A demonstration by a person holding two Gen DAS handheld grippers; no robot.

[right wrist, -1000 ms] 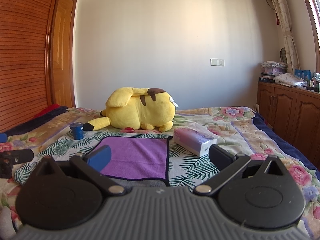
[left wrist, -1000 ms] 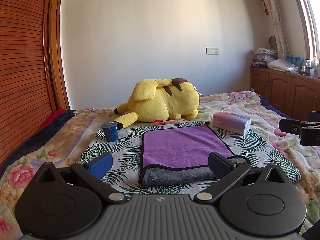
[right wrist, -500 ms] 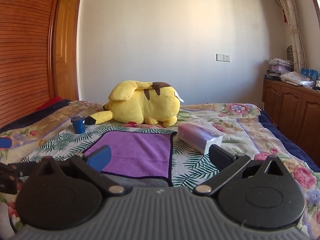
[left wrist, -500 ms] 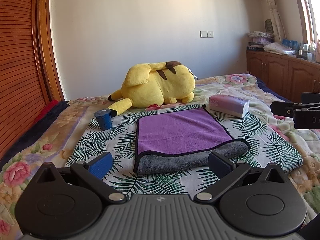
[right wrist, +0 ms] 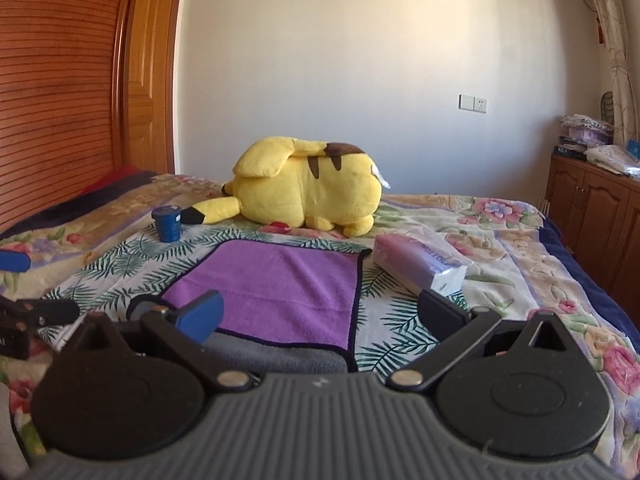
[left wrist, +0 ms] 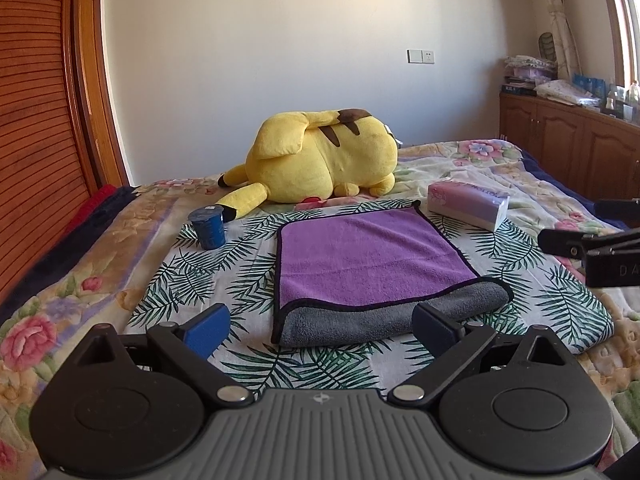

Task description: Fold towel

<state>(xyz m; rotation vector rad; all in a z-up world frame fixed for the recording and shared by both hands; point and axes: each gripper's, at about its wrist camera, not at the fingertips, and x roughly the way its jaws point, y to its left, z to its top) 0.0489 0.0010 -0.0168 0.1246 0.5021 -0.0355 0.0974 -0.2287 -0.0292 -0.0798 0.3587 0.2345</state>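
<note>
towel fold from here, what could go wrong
1. The towel already lies folded once, its grey underside showing at the near edge. A claw closing there may pinch one layer only, so the fold could slide apart.
2. The left claw is closing with nothing between its jaws yet; it might also catch the leaf-print sheet.
3. The tissue pack sits close to the towel's far right corner, so a wide swing could knock it.

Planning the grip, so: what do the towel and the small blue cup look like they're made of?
Towel: soft plush fabric, likely microfibre; matte fuzzy nap, purple over grey, dark stitched edging. Blue cup: probably smooth plastic with a foil-like lid; too small to confirm.
</note>
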